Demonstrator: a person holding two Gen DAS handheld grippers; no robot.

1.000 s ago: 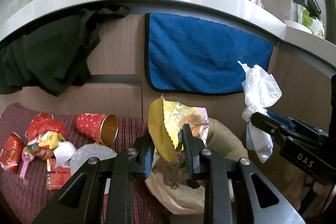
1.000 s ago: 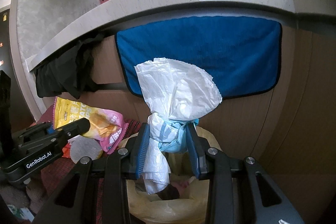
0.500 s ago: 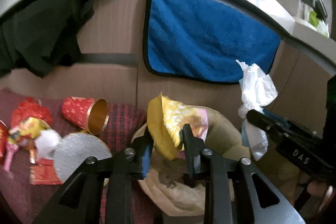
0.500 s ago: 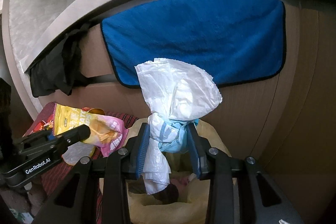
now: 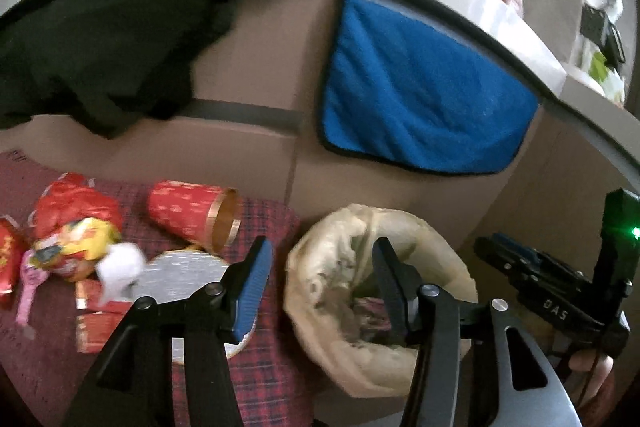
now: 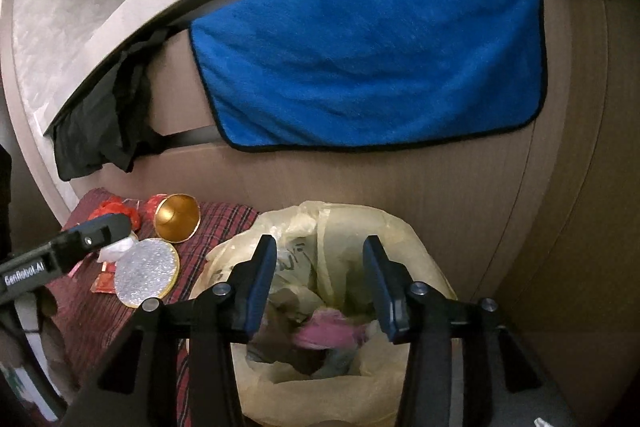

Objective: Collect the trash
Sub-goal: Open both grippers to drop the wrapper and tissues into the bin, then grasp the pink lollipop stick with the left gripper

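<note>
Both claws, left and right, gape over bin.

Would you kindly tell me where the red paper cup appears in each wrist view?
Left wrist: red cup lies on its side, left of centre, gold mouth facing right.
Right wrist: left of centre, gold mouth towards the camera.
Shared landmark: the silver disc just below it.

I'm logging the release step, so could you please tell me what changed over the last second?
Both grippers opened: the left gripper let go of the snack wrapper, the right gripper the white plastic bundle. Both went from the jaws; pink in the trash bag may be the wrapper. The red cup and silver disc stayed.
</note>
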